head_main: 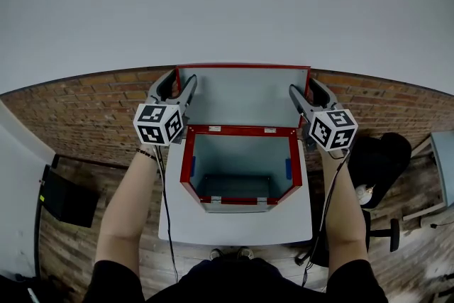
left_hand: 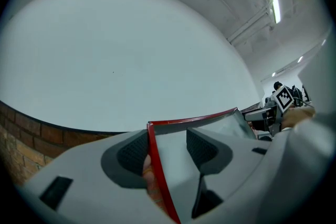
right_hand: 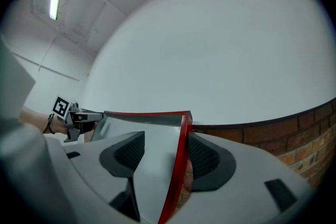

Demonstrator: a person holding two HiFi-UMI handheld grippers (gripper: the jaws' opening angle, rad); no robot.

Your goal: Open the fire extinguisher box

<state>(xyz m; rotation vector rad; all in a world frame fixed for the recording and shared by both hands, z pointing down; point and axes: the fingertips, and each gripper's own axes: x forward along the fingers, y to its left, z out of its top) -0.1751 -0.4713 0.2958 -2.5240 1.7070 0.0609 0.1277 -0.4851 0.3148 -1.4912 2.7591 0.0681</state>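
Left gripper (head_main: 182, 79) and right gripper (head_main: 303, 86), jaws apart, straddle the top corners of the upright lid (head_main: 245, 97); the fire extinguisher box (head_main: 240, 202) on the table (head_main: 234, 227) looks fully opened.

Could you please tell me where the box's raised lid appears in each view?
Head view: red-edged grey metal lid raised at centre.
Left gripper view: lid bottom centre, between the jaws.
Right gripper view: lid bottom centre, between the jaws.
Shared landmark: brown brick wall.
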